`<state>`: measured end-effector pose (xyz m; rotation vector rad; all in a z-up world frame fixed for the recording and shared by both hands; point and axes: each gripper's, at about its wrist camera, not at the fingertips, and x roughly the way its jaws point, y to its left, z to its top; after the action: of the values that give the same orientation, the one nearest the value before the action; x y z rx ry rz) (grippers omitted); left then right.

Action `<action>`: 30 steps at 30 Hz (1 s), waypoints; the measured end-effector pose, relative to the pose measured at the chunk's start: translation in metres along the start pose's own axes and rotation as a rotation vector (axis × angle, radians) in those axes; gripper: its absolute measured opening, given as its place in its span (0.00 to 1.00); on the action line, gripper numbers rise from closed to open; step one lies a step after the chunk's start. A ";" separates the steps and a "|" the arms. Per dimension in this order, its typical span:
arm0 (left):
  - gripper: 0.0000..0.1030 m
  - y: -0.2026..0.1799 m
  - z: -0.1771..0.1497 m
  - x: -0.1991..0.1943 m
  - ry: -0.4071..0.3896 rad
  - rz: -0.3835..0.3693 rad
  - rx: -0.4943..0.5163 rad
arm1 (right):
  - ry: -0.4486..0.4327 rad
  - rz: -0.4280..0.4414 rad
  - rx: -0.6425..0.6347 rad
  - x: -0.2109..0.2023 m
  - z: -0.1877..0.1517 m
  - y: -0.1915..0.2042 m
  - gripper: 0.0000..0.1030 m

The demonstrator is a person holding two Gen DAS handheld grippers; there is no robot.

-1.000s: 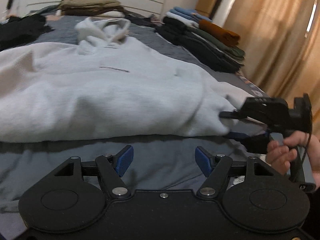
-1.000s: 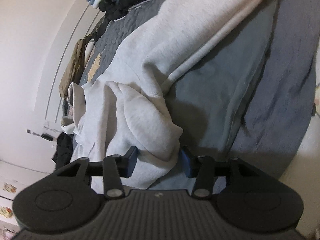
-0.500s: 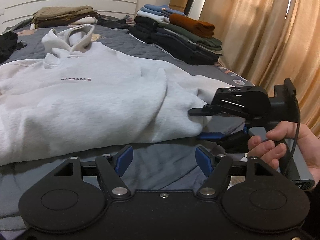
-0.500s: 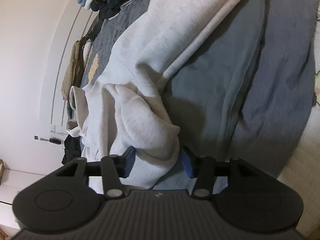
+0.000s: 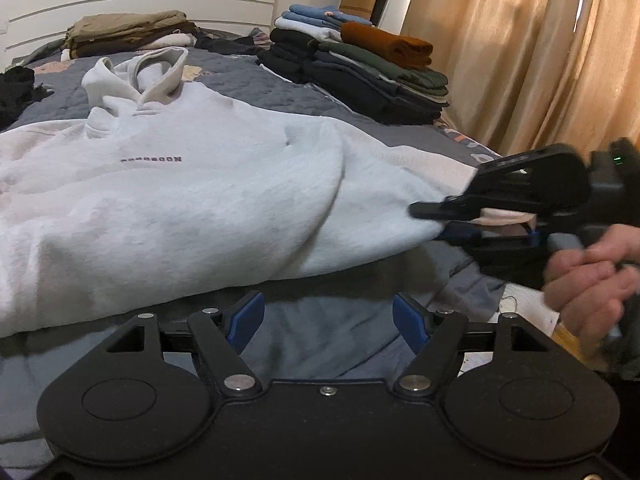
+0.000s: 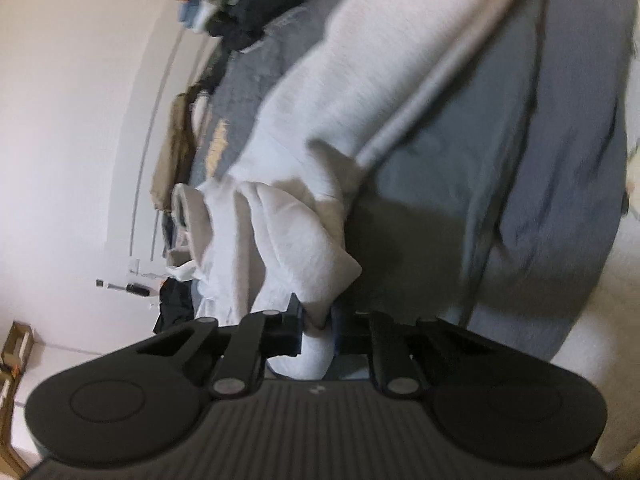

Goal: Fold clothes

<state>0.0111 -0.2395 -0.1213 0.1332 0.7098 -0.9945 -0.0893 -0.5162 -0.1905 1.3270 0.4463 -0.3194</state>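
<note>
A white hoodie (image 5: 192, 184) is spread across the grey bed (image 5: 256, 84), its hood toward the headboard. The right gripper (image 6: 316, 320) is seen clamped on a bunched edge of the hoodie near its side, and it is held by a hand (image 5: 588, 280). The left gripper (image 5: 328, 316) is held with its blue-tipped fingers apart above the bedcover, just short of the hoodie's hem, with nothing between them. Folded clothes (image 5: 360, 68) are stacked by the curtain (image 5: 520, 40).

The hoodie (image 5: 192, 200) is pale grey-white with small dark lettering on the chest. The bed cover (image 5: 256, 84) is slate grey and quilted. Both claws are black with blue pads (image 5: 245, 316). The curtains (image 5: 520, 52) are tan; a rust-orange sweater (image 5: 386, 42) tops the dark folded pile.
</note>
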 end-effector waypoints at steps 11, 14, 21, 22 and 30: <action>0.68 -0.027 -0.002 0.017 -0.089 0.255 0.463 | -0.006 -0.054 -0.059 0.005 -0.001 -0.006 0.12; 0.68 -0.031 -0.007 0.030 -0.067 0.290 0.542 | -0.007 -0.069 -0.073 0.006 -0.002 -0.008 0.13; 0.20 -0.023 -0.006 0.045 -0.033 0.323 0.570 | 0.000 -0.075 -0.089 0.007 -0.003 -0.011 0.13; 0.14 -0.019 -0.004 0.043 -0.034 0.332 0.558 | -0.001 -0.073 -0.088 0.007 -0.002 -0.010 0.13; 0.03 0.014 0.014 0.023 -0.040 0.404 0.456 | -0.027 -0.047 -0.062 0.003 0.000 -0.012 0.12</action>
<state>0.0369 -0.2538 -0.1269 0.6283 0.3860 -0.7515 -0.0925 -0.5185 -0.2023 1.2522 0.4617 -0.3589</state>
